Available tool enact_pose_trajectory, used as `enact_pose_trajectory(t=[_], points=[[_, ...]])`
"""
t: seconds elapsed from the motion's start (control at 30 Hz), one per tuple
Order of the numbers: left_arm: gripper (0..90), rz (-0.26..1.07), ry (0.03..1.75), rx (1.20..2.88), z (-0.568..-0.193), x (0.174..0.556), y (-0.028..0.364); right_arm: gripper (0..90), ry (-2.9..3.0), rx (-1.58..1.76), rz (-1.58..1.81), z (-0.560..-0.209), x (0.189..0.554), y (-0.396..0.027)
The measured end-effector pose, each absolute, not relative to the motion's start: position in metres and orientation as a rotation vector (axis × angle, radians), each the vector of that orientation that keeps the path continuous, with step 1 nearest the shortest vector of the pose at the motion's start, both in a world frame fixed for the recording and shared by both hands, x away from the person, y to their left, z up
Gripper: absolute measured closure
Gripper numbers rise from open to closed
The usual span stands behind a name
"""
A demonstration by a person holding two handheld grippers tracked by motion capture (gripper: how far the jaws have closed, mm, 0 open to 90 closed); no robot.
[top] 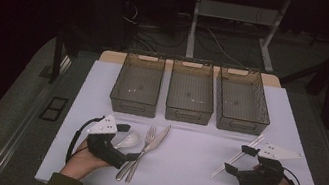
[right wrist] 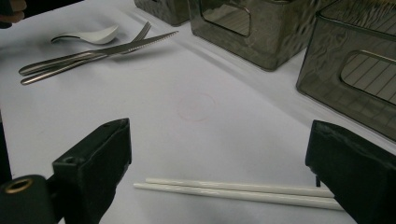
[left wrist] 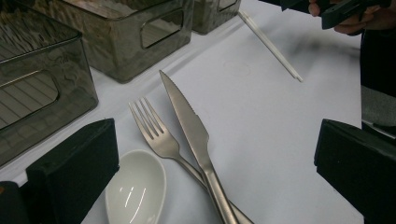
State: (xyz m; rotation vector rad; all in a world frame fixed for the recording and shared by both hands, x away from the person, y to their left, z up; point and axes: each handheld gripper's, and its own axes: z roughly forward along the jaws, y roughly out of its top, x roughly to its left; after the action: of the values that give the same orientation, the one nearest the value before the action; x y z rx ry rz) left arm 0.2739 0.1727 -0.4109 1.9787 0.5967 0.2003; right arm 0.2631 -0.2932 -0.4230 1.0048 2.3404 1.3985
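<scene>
Both tools sit nearest you at the worktop's (top: 88, 171) near edge: left tool (top: 132, 156) at 7 o'clock, right tool (top: 231, 168) at 4 o'clock, each with jaws spread wide and gripping nothing. Your right tool straddles the white chopsticks (right wrist: 238, 188), which lie side by side, touching, flat on the sheet. Judged light, stiff, smooth and prone to roll; take them together near mid-length. Your left tool faces the white spoon (left wrist: 135, 189), fork (left wrist: 156, 133) and knife (left wrist: 189, 123), the knife crossing the fork's handle. Steel looks slippery, the spoon possibly brittle; grip handles. Three grey bins (top: 188, 110) stand at 12 o'clock.
</scene>
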Motion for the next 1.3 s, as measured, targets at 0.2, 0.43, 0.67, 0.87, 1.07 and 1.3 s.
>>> enact_pose_trajectory(t=[0.2,0.43,0.67,0.87,1.07,1.3], points=[[0.0,0.201,0.593,1.980,-0.410,0.274,0.172,6.7,2.342,1.018,1.386,-0.422,0.263,-0.293],[0.0,0.200,0.604,1.975,-0.410,0.274,0.173,6.8,2.337,1.029,1.372,-0.419,0.263,-0.293],[0.0,0.204,0.608,1.978,-0.410,0.273,0.174,23.3,2.370,1.032,1.352,-0.415,0.268,-0.289],[0.0,0.202,0.605,1.977,-0.409,0.271,0.174,32.8,2.391,1.031,1.344,-0.411,0.270,-0.283],[0.0,0.203,0.608,1.977,-0.409,0.271,0.174,49.6,2.445,1.041,1.311,-0.415,0.275,-0.278],[0.0,0.201,0.612,1.975,-0.410,0.271,0.175,72.6,2.435,1.085,1.275,-0.417,0.288,-0.288]])
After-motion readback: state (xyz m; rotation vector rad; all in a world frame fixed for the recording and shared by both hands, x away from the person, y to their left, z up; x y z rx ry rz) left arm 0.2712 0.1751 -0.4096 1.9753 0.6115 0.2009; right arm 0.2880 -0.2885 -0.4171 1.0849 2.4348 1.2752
